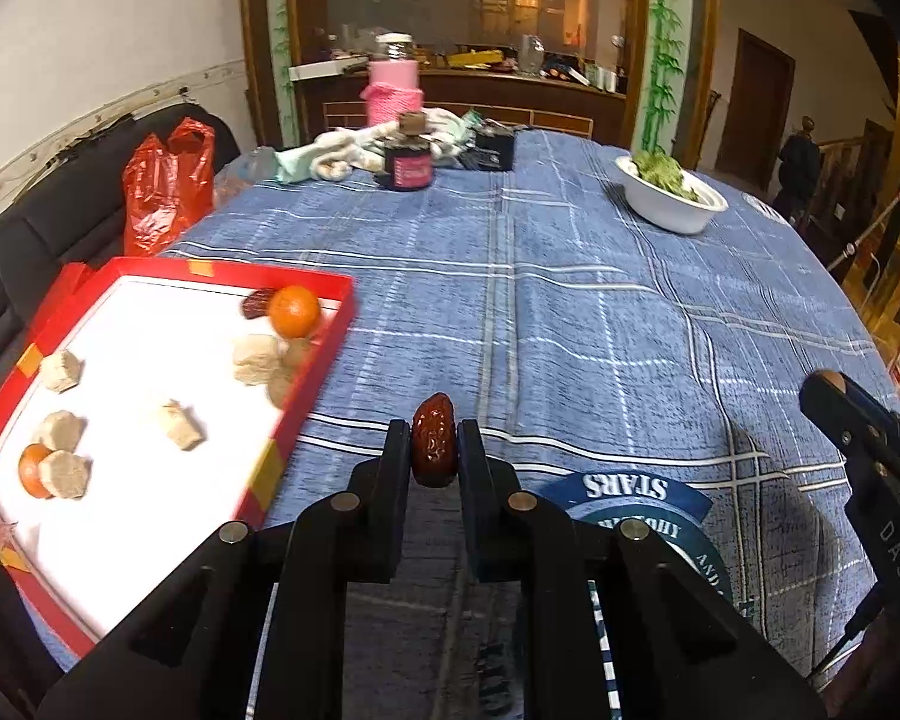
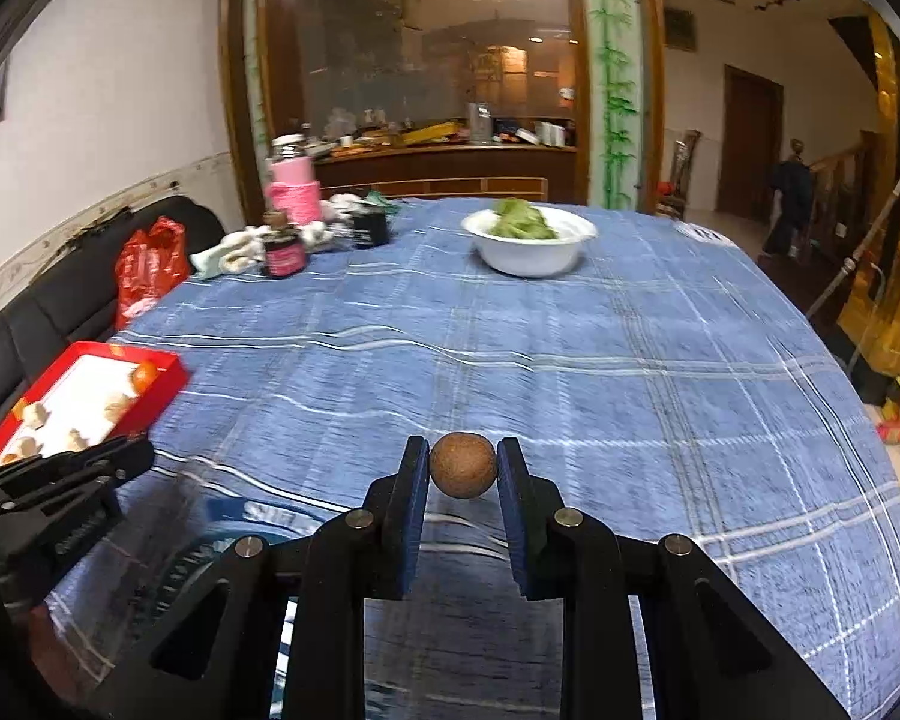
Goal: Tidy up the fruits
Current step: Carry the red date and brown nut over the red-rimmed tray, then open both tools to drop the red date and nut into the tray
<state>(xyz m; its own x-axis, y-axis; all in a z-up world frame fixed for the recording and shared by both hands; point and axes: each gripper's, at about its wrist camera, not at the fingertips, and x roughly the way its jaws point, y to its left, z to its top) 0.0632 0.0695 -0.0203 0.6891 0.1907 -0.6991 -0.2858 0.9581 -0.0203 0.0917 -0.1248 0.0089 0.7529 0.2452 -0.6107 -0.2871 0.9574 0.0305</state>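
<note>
Fruits are sitting in two places: some are lying in the red tray (image 1: 324,324) at the left, and two are being held up in the claws over the counter (image 1: 570,312).

Far at the left, a red plastic bag (image 1: 165,186) is resting on a black seat (image 1: 42,222) beside the counter. Just right of it, the red tray is lying on the blue checked cloth. Inside the tray, a big orange (image 1: 294,311) is sitting in the far corner, touching a dark date (image 1: 253,303). A small orange (image 1: 32,469) is sitting near the front edge. Pale tan chunks (image 1: 257,358) are lying around on the white bottom of the tray.

Next to the right, the left claw (image 1: 433,450) is squeezing a brown wrinkly date (image 1: 434,441) between its two fingers. It is almost fully closed, and the date is standing up tall above the cloth, just right of the tray.

Farther right, the right claw (image 2: 463,468) is pinching a round brown fruit (image 2: 463,465). Its fingers are standing a little apart, pressing on both sides of the ball.

At the back of the counter, a dark bottle (image 1: 408,165) and a pink jar (image 1: 394,87) are standing by some white cloths (image 1: 342,150). At the far right, a white bowl (image 1: 669,204) is holding green leaves.
</note>
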